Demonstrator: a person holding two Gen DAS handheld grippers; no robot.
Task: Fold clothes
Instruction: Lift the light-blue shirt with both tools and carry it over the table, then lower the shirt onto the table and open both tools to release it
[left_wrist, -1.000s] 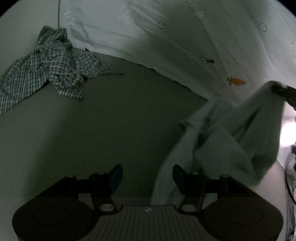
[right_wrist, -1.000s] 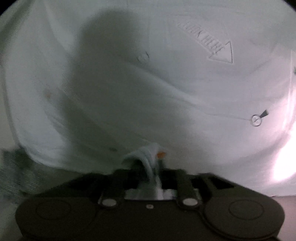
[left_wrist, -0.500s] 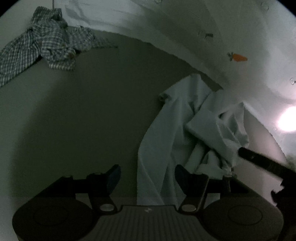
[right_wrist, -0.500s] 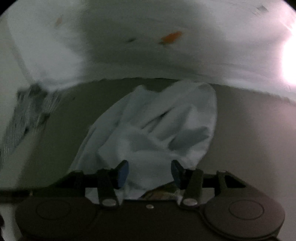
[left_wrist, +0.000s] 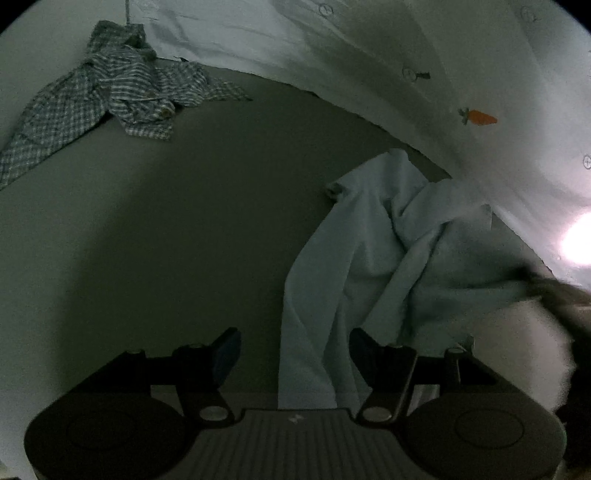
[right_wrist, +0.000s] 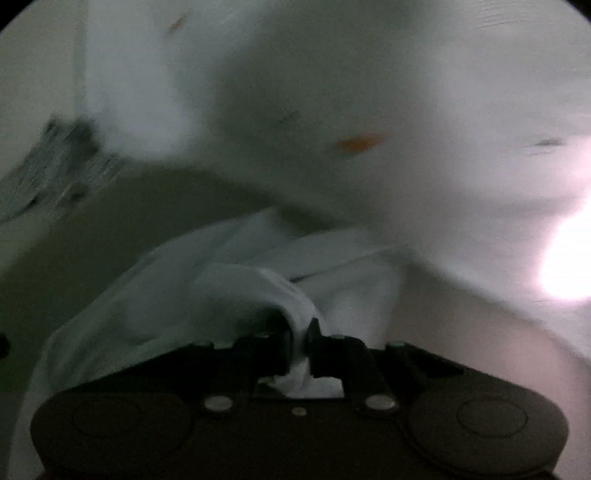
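Right gripper (right_wrist: 300, 341): jaws just closed, now nearly together, with a bunched fold of the pale blue garment (right_wrist: 236, 291) pinched between the pads; a scrap of the same cloth pokes out behind the fingers. View blurred, so no finer detail of the grip. From the left wrist view, seen only as a dark smeared shape at the right edge, touching the garment's far right corner (left_wrist: 517, 288).

Left gripper (left_wrist: 293, 354): jaws standing wide apart, holding nothing. Left finger (left_wrist: 225, 350) over bare surface (left_wrist: 177, 240), clear of any cloth. Right finger (left_wrist: 369, 354) just at the lower part of the pale blue garment (left_wrist: 369, 258); contact or not, cannot tell. A long strip of the garment running down between the two fingers, closer to the right one, not pressed by either.

Pale blue garment crumpled on the dark surface, right of centre, its upper edge near a white sheet (left_wrist: 369, 55) printed with a small carrot (left_wrist: 478, 117). Checked shirt (left_wrist: 110, 99) heaped at the upper left, well apart from both grippers.
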